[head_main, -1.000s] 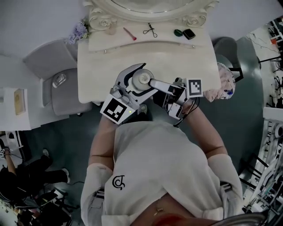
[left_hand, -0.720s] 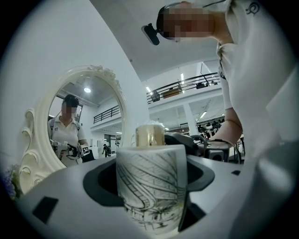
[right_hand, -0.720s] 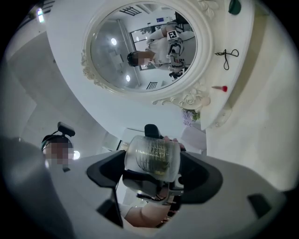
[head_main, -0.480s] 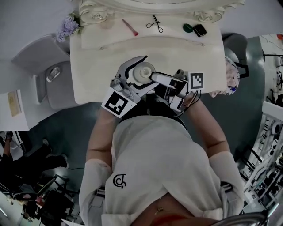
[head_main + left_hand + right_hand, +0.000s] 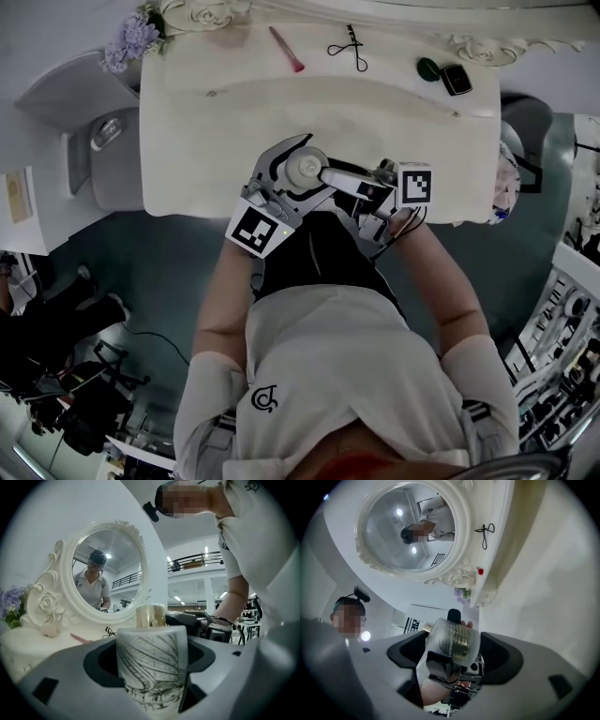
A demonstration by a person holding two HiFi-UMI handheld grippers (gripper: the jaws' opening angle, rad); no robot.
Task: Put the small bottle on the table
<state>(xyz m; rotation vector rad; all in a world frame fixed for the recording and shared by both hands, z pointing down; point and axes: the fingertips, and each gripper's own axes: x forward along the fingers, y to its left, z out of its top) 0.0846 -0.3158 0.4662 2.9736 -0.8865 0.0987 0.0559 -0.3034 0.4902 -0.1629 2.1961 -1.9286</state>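
Observation:
The small bottle (image 5: 302,169), frosted white with a line drawing and a gold cap, stands upright between the jaws of my left gripper (image 5: 312,165), which is shut on it just above the front part of the cream dressing table (image 5: 187,141). In the left gripper view the bottle (image 5: 152,663) fills the space between the jaws. My right gripper (image 5: 323,174) comes in from the right, rolled on its side, its tips right beside the bottle. In the right gripper view the bottle (image 5: 457,641) lies ahead of the parted jaws, and an arm shows through the gap.
An ornate oval mirror (image 5: 105,569) stands at the table's back. Along the back lie a pink brush (image 5: 286,49), a black scissor-like tool (image 5: 349,49), a green item (image 5: 428,67) and a black compact (image 5: 457,80). Purple flowers (image 5: 131,37) sit at the back left corner.
The head view has shifted, so the table sits lower and wider in the picture. Both grippers and the bottle keep the same arrangement over the table's front part.

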